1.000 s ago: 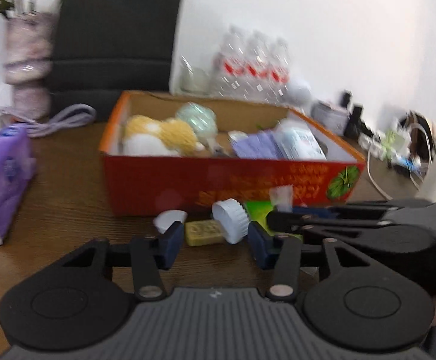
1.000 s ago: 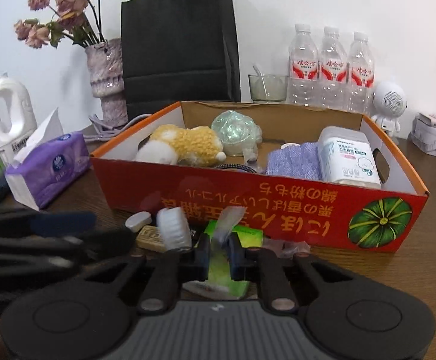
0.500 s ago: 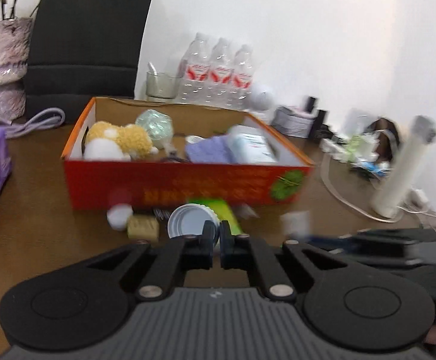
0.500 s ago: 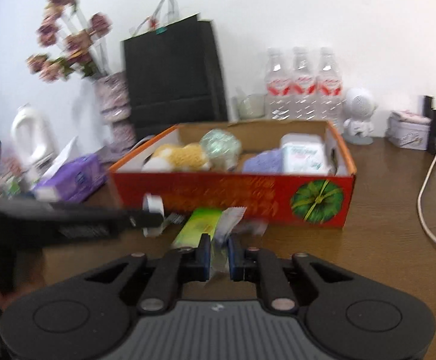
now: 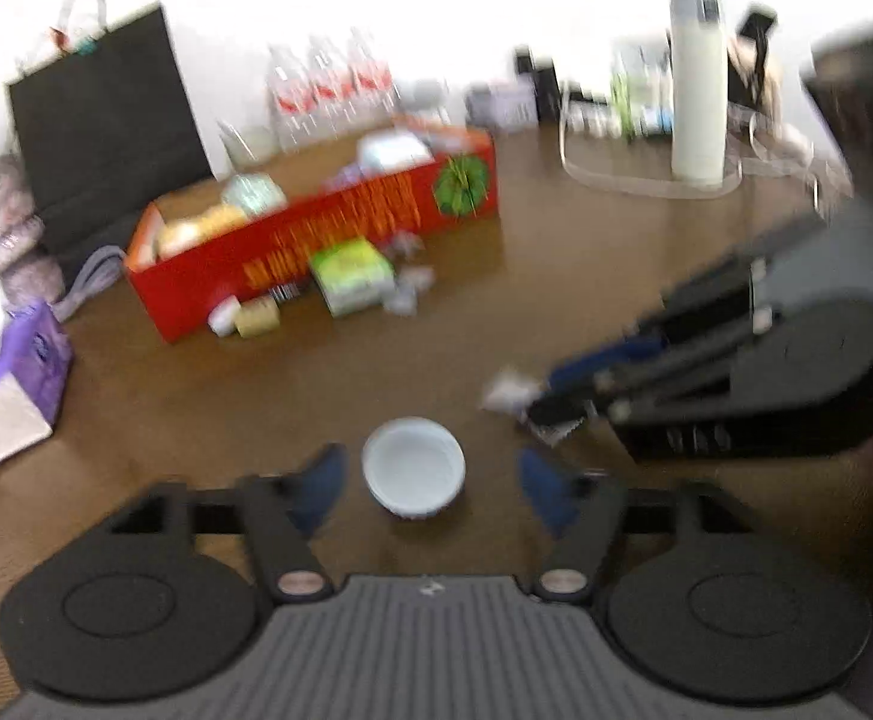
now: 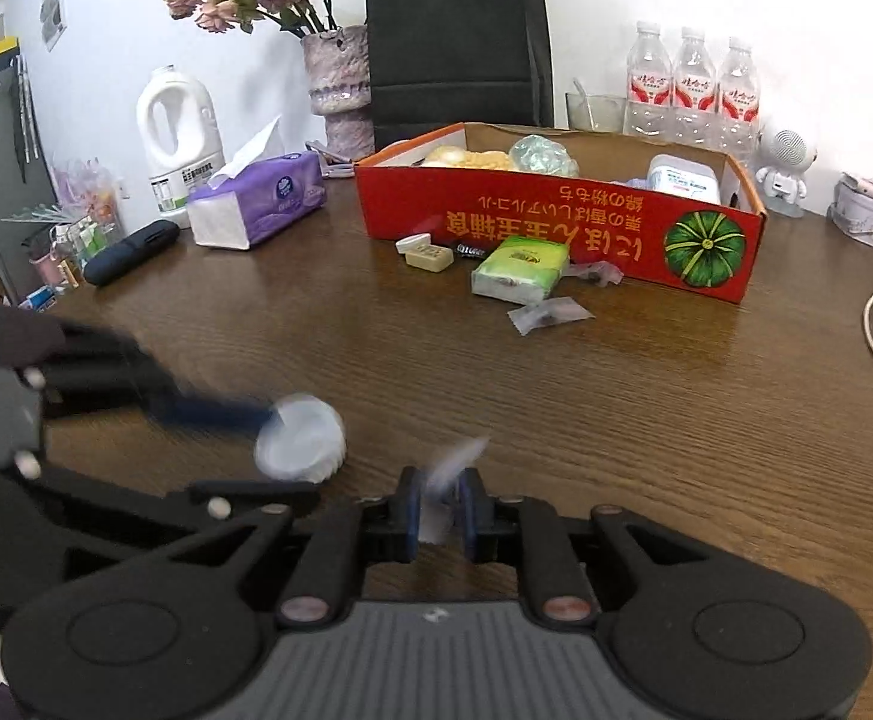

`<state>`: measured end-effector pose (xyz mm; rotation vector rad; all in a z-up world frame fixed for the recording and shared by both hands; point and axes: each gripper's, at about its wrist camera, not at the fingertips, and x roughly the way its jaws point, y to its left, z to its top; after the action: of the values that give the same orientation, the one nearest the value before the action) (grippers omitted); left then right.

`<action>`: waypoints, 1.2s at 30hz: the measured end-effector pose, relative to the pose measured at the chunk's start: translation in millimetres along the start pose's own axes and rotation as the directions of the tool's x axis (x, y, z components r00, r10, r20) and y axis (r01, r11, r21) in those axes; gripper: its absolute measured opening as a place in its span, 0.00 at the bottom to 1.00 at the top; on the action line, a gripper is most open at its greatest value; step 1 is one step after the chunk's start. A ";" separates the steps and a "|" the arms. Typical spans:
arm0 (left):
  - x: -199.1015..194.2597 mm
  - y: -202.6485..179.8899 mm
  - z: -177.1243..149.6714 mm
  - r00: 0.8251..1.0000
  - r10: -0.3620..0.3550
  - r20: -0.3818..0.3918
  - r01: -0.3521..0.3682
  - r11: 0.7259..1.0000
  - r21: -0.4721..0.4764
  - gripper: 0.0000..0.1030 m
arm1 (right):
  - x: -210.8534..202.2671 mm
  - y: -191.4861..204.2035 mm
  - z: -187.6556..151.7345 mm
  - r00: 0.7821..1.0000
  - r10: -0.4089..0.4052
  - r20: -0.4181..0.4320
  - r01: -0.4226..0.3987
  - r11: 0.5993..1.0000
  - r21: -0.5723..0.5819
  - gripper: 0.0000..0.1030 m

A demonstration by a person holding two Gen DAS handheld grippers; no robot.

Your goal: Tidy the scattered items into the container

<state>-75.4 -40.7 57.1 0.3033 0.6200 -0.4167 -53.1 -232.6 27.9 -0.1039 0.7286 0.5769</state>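
- We hold our left gripper [image 5: 430, 480] wide open, its blue pads [image 5: 316, 483] standing clear on either side of a white ribbed cap [image 5: 413, 467] that lies on the wooden table [image 5: 256, 396]; nothing is gripped.
- Our right gripper [image 6: 441, 510] is closed on a small clear wrapper [image 6: 445, 480], pinched by its lower end, the upper end sticking up loose toward 12 o'clock.
- The red cardboard box [image 6: 556, 228], the container, sits well apart at 1 o'clock in the right wrist view, already holding soft toys and a pack.
- At the foot of its front wall lie a green packet [image 6: 520, 269], a tan bar [image 6: 430, 254] and two more clear wrappers [image 6: 547, 313].
- We judge the cap light, stiff and round, likely to skid on the wood; taking it across its ribbed rim looks safest.
- The wrapper seems feather-light, limp and slippery, so a firm pinch near its middle would serve better.
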 end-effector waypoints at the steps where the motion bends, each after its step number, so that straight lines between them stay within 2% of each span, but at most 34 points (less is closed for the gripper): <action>1: -0.3 3.1 0.5 1.000 0.008 0.011 -0.008 1.000 -0.027 0.77 | -2.3 -0.3 -1.9 1.000 -0.005 0.004 0.005 1.000 0.000 0.16; 3: 7.5 9.5 0.2 1.000 0.027 0.003 -0.027 0.996 -0.086 0.76 | -6.3 -0.9 -5.2 1.000 -0.009 0.011 0.009 1.000 0.005 0.21; 5: 18.6 15.5 -2.2 0.999 0.038 -0.015 -0.040 0.987 -0.154 0.72 | -6.5 -2.4 -6.4 1.000 -0.019 0.013 0.019 1.000 0.012 0.21; 7: 27.0 20.0 -4.1 1.000 0.012 -0.026 -0.017 0.977 -0.212 0.62 | -5.6 -1.4 -7.6 1.000 -0.016 0.017 0.016 1.000 0.010 0.21; 8: 29.9 21.6 -5.3 1.000 0.002 -0.025 -0.008 0.973 -0.230 0.61 | -4.2 -0.8 -7.8 1.000 -0.019 0.017 0.019 1.000 0.011 0.21; 14: 40.3 23.8 -8.0 0.999 -0.004 -0.034 -0.005 0.964 -0.265 0.49 | 7.6 0.1 -2.9 0.998 -0.059 0.013 0.059 0.998 0.024 0.21; 16: 41.6 26.4 -8.3 1.000 -0.001 -0.029 -0.007 0.960 -0.280 0.40 | 8.4 2.0 -0.3 0.998 -0.060 0.017 0.060 0.998 0.015 0.24; 19: 40.3 30.2 -9.8 1.000 0.014 -0.023 -0.020 0.956 -0.292 0.40 | 9.0 3.3 3.5 0.999 -0.049 0.021 0.049 0.998 0.027 0.32; 25: 22.0 39.2 -15.9 0.997 0.071 0.000 -0.068 0.945 -0.321 0.40 | 22.0 10.4 7.1 0.997 -0.074 0.003 0.074 0.997 0.027 0.31; 26: 19.6 40.1 -16.9 0.997 0.074 0.003 -0.069 0.943 -0.324 0.40 | 23.1 12.2 7.5 0.997 -0.076 0.003 0.075 0.997 0.018 0.28; 27: 18.0 40.6 -17.8 0.997 0.076 0.005 -0.070 0.942 -0.327 0.40 | 24.0 14.0 7.8 0.997 -0.075 0.004 0.075 0.997 0.012 0.16; 32: 6.1 36.6 -18.7 0.994 0.105 0.034 -0.088 0.939 -0.332 0.40 | 21.5 23.3 5.2 0.995 -0.093 0.020 0.094 0.996 -0.013 0.16; 36: -15.7 27.8 -11.8 0.983 0.138 0.124 -0.092 0.944 -0.318 0.40 | -3.5 24.2 6.8 0.989 -0.110 0.096 0.110 0.994 0.000 0.16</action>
<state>-80.0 -7.3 61.8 0.0070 0.5132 -0.2204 -64.0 -211.9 37.8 -0.1194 0.6238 0.4749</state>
